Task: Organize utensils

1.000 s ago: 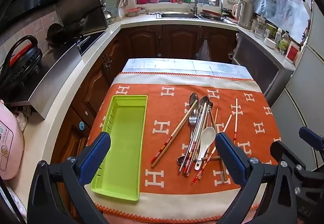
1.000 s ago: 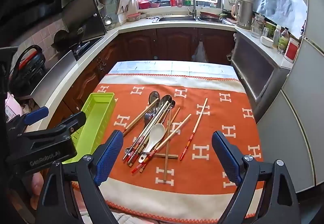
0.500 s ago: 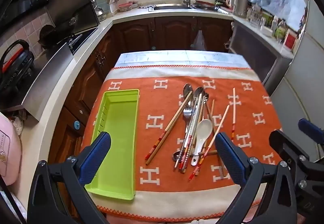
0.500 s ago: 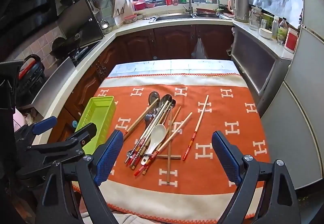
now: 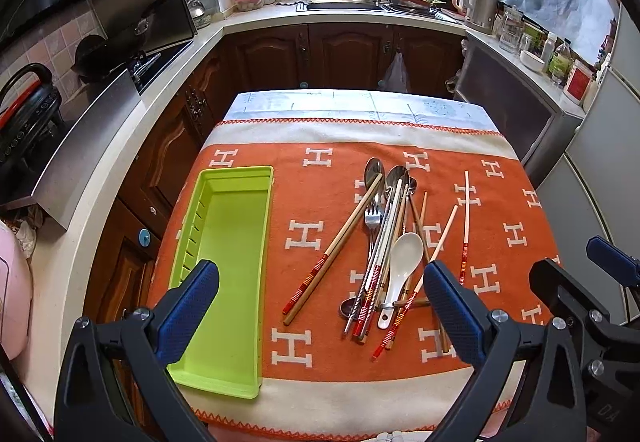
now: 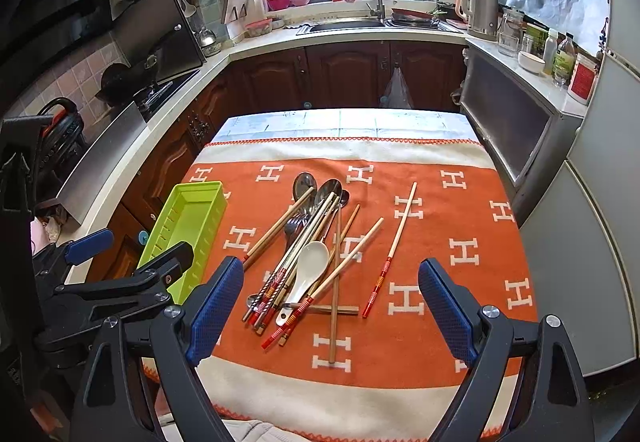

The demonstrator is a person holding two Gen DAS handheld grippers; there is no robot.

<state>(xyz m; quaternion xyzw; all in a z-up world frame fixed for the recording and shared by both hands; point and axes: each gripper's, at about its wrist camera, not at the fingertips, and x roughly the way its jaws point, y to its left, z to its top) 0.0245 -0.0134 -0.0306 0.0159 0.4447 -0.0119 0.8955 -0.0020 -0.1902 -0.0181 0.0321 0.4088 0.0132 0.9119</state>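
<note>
A pile of utensils lies on the orange cloth: a white ceramic spoon (image 5: 404, 262) (image 6: 306, 272), a fork (image 5: 372, 220), metal spoons (image 5: 374, 170) (image 6: 305, 184) and several chopsticks, one (image 5: 466, 226) (image 6: 394, 242) lying apart at the right. An empty green tray (image 5: 228, 254) (image 6: 188, 222) sits left of the pile. My left gripper (image 5: 318, 306) is open and empty above the table's near edge. My right gripper (image 6: 330, 306) is open and empty above the near end of the pile.
The table (image 5: 360, 104) stands in a kitchen with counters on the left (image 5: 120, 146), back and right. A sink (image 6: 344, 24) lies under the window. A fridge (image 6: 592, 242) stands close on the right. The cloth's white border (image 6: 340, 398) hangs at the near edge.
Both grippers have drawn back and risen a little, so the table shows lower and smaller in view. The utensils and tray have not moved. Both stay open.
</note>
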